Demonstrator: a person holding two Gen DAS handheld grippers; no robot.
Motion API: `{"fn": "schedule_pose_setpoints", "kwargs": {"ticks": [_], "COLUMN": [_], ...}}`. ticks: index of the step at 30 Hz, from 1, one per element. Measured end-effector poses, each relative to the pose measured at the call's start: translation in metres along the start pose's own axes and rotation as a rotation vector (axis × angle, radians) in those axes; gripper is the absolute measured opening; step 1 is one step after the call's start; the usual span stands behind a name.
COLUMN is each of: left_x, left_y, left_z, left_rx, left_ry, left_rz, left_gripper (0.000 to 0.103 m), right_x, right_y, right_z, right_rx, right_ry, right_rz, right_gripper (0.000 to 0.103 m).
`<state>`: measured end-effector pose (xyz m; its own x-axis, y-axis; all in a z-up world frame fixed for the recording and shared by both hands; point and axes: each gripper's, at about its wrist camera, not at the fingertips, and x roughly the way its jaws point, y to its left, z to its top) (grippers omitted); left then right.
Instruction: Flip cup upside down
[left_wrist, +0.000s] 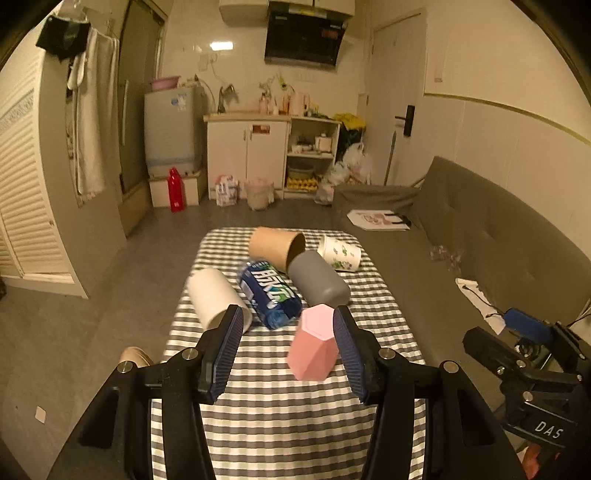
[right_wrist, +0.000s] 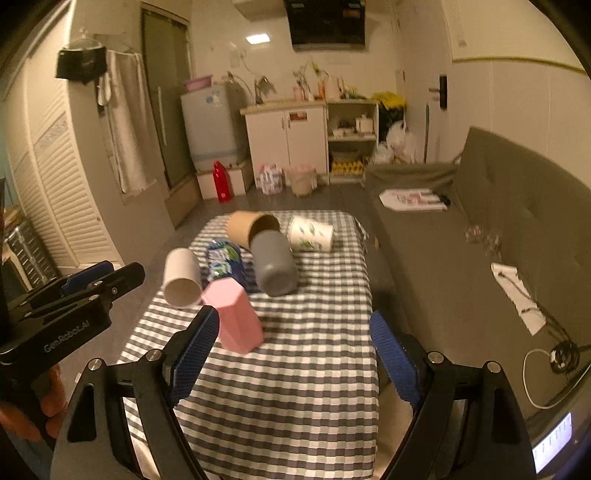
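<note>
A pink faceted cup (left_wrist: 313, 345) stands bottom-up on the checked tablecloth (left_wrist: 288, 417); it also shows in the right wrist view (right_wrist: 234, 317). My left gripper (left_wrist: 288, 339) is open, and the cup stands between its fingers, close to the right finger (left_wrist: 349, 350). My right gripper (right_wrist: 291, 350) is open and empty, with the cup just inside its left finger (right_wrist: 194, 354). Behind the pink cup lie a white cup (left_wrist: 216, 297), a grey cup (left_wrist: 317, 278), a brown paper cup (left_wrist: 275, 245) and a floral cup (left_wrist: 340, 253), all on their sides.
A blue packet (left_wrist: 269, 291) lies among the cups. A grey sofa (left_wrist: 480, 236) runs along the table's right side. The right gripper shows at the right edge of the left wrist view (left_wrist: 532, 354). Kitchen cabinets (left_wrist: 247, 155) stand at the back.
</note>
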<state>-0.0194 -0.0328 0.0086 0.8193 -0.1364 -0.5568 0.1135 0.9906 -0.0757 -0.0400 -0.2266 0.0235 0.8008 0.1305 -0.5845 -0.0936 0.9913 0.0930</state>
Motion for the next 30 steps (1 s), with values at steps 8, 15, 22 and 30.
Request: {"fn": "schedule_pose_setpoints", "kwargs": {"ticks": [8, 15, 22, 30], "left_x": [-0.009, -0.011, -0.008, -0.004], "left_y": [0.012, 0.021, 0.034, 0.04], "left_z": [-0.027, -0.053, -0.061, -0.064], "left_rx": [-0.014, -0.04, -0.092, -0.11], "left_ry": [-0.015, -0.036, -0.023, -0.006], "left_rz": [0.016, 0.083, 0.086, 0.109], "left_gripper": [0.053, 0.083, 0.092, 0.093], "right_x": [-0.002, 0.01, 0.016, 0.023], "right_y": [0.014, 0.019, 0.015, 0.014], "right_z": [-0.022, -0.039, -0.039, -0.043], "right_rx": [-0.003, 0.014, 0.03, 0.027], "right_ry": [-0.034, -0.03, -0.021, 0.002], "right_rz": [0.014, 0.007, -0.01, -0.019], "right_gripper": [0.084, 0.094, 0.103, 0.103]}}
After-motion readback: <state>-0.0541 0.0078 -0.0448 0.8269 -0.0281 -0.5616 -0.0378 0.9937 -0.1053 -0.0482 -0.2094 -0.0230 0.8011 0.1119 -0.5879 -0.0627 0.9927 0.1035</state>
